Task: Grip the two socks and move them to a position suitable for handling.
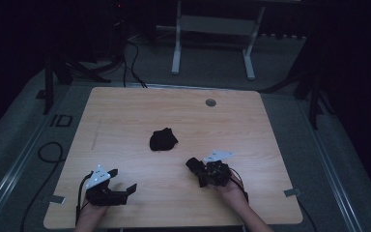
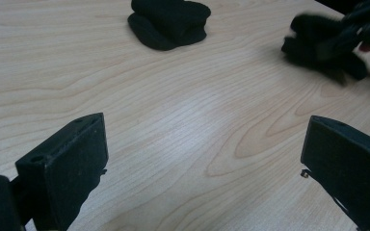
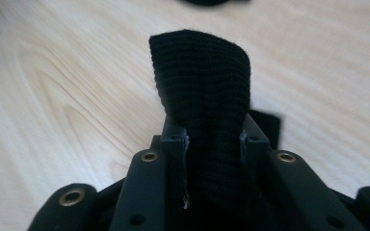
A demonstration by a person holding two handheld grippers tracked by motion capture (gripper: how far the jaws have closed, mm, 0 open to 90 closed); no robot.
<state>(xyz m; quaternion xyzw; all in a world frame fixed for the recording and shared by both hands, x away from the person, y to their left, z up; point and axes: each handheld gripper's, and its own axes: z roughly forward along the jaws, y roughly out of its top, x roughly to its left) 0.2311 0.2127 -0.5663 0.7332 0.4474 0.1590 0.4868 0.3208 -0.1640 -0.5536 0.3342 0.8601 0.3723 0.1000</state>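
Black sock, soft and limp, we pinch in our right gripper near the rolled sock; left gripper fingers spread.

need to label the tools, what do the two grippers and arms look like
Both the left gripper and the right gripper are black, with two flat blocky jaws, a pale grey three-cornered plate on top and a black cable trailing back. The forearms are bare, no sleeves.
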